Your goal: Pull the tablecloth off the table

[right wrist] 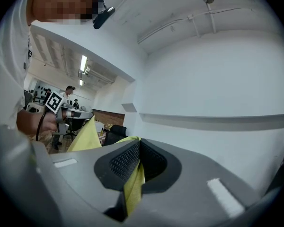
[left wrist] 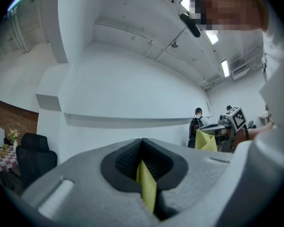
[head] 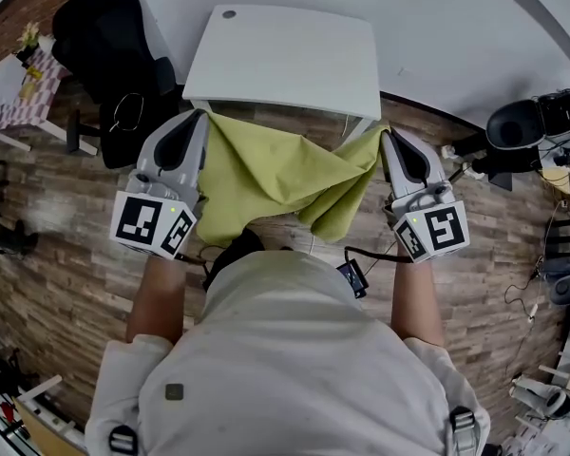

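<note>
The yellow-green tablecloth (head: 275,179) hangs slack in the air between my two grippers, clear of the bare white table (head: 285,60) beyond it. At the cloth's left corner my left gripper (head: 201,122) is shut on it; a strip of the cloth (left wrist: 146,186) shows pinched between its black pads (left wrist: 158,162). My right gripper (head: 385,141) is shut on the right corner, with the tablecloth (right wrist: 132,190) clamped between its pads (right wrist: 123,162). Each gripper view shows the other gripper with cloth hanging from it, the right gripper (left wrist: 213,137) in one and the left gripper (right wrist: 91,119) in the other.
The white table stands against a white wall, over a wood-pattern floor (head: 66,255). A black office chair (head: 114,55) stands left of the table. A small table with a checked cloth (head: 24,88) is at far left. Equipment and cables (head: 551,160) crowd the right side.
</note>
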Demonstrator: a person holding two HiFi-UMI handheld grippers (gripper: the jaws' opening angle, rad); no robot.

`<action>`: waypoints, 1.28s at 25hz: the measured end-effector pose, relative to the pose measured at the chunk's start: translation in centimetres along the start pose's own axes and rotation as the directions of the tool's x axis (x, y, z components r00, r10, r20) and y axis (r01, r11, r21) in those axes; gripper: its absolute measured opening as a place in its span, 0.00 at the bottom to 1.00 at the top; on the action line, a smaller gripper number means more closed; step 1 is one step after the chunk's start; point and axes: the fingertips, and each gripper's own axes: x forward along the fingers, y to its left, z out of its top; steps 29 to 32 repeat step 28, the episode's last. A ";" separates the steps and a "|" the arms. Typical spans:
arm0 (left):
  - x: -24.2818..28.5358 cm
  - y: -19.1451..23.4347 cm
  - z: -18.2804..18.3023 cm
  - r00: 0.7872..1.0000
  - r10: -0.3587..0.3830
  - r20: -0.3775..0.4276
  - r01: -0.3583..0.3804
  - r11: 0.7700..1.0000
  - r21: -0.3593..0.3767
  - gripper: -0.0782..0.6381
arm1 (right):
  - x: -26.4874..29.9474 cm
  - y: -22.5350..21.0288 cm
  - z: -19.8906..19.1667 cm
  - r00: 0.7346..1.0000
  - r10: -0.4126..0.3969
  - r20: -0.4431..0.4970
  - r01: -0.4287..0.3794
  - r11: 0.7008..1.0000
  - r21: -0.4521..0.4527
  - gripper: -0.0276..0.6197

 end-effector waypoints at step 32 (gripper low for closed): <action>2.2 -2.8 -1.1 0.999 -0.027 -0.031 0.027 1.000 -0.009 0.12 | -2.2 -2.6 -0.9 1.000 -0.007 0.008 0.007 1.000 0.030 0.06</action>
